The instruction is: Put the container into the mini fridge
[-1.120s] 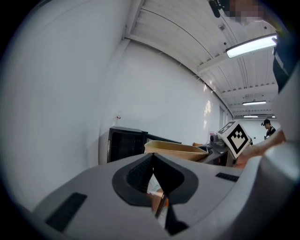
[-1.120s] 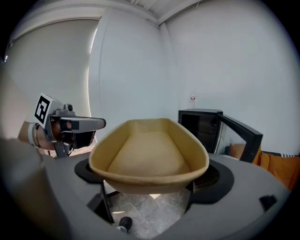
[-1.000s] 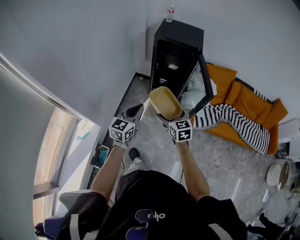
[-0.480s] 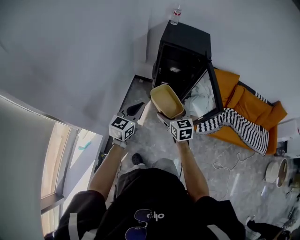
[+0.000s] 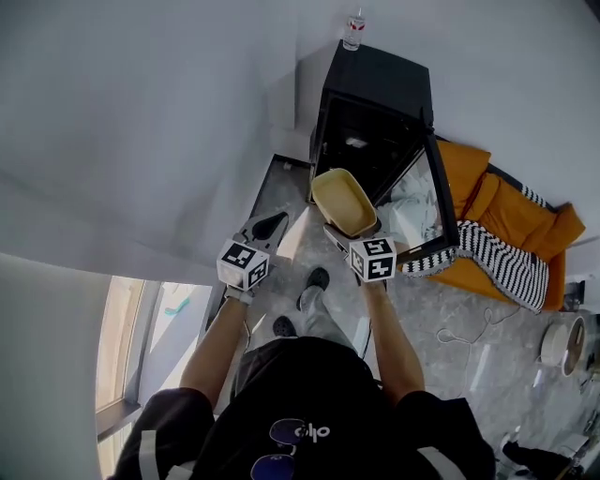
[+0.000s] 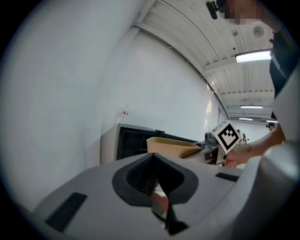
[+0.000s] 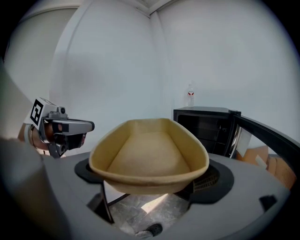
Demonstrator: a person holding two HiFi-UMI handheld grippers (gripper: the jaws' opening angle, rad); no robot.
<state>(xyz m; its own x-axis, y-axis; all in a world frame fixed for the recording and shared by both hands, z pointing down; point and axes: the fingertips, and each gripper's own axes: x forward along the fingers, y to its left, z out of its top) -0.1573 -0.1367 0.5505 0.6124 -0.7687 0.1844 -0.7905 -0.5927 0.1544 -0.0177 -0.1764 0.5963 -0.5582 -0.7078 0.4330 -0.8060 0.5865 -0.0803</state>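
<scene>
In the head view my right gripper (image 5: 349,234) is shut on the near end of a tan oval container (image 5: 343,201), held level just in front of the black mini fridge (image 5: 375,84). The fridge door (image 5: 437,202) is swung open to the right and the inside is dark. In the right gripper view the empty container (image 7: 149,152) fills the middle, with the fridge (image 7: 206,124) behind it at the right. My left gripper (image 5: 264,228) hangs to the container's left, apart from it. In the left gripper view that gripper (image 6: 152,180) is shut with nothing in it.
A small bottle (image 5: 353,28) stands on top of the fridge. Orange bedding (image 5: 511,216) and a striped cloth (image 5: 502,267) lie on the floor right of the door. A white wall runs along the left, with a window below it. The person's feet (image 5: 317,278) are on grey floor.
The person has stepped closer to the fridge. The right gripper has carried the container forward, nearer the open front. The left gripper has stayed beside it at the left.
</scene>
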